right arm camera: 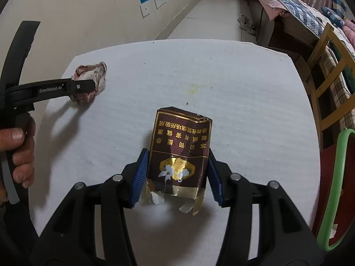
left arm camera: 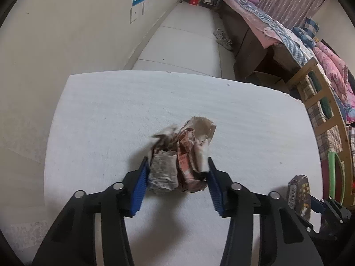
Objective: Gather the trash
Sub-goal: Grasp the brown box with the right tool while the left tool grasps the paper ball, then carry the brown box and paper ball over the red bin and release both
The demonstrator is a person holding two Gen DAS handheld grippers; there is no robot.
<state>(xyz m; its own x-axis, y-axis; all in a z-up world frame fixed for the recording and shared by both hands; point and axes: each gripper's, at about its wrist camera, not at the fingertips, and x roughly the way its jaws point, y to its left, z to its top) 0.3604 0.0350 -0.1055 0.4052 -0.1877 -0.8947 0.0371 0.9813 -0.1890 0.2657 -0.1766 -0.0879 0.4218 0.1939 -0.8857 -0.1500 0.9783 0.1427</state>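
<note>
The pick-up step appears complete for both pieces; what is called for next is probably a carry to a bin, which is not seen. The crumpled red-and-white paper wrapper [left arm camera: 182, 157] is pinched between the blue pads of the left gripper [left arm camera: 176, 173], narrowed to its width, above the white foam-covered table [left arm camera: 99, 115]. The flattened maroon-and-gold cigarette pack [right arm camera: 180, 155] is clamped likewise by the right gripper [right arm camera: 176, 170].

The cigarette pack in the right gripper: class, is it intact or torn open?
Torn open. The cigarette pack has a ragged far edge, and crumpled foil hangs from its near end between the right gripper's pads.
</note>
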